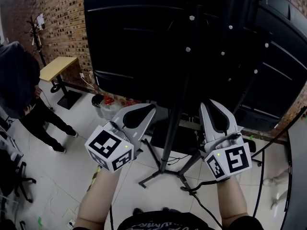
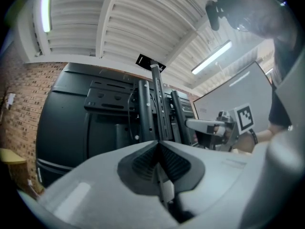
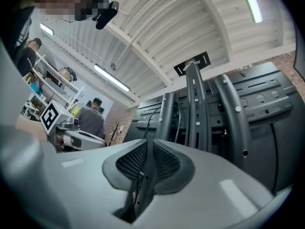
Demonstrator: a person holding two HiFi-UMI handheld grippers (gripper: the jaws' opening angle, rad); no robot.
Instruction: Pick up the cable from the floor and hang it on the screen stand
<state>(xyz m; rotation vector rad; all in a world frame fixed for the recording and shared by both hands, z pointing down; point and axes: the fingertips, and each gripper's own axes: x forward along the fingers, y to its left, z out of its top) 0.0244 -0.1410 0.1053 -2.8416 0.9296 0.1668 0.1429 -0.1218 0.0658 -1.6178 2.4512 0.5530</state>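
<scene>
Both empty: my left tongs (image 2: 158,144) shut, right tongs (image 3: 147,144) ajar; thin black cable (image 3: 149,121) seems hung on black metal stand (image 3: 197,104) ahead; withdraw.

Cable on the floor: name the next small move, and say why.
Probably lower the right gripper toward the cable lying on the floor beside the foot of the screen stand: it is nearer than the left gripper, and nothing is between its fingers.

No legible text for you; just black-and-white square marker patterns on cubes of the white left gripper (image 1: 149,109) and right gripper (image 1: 214,104).
</scene>
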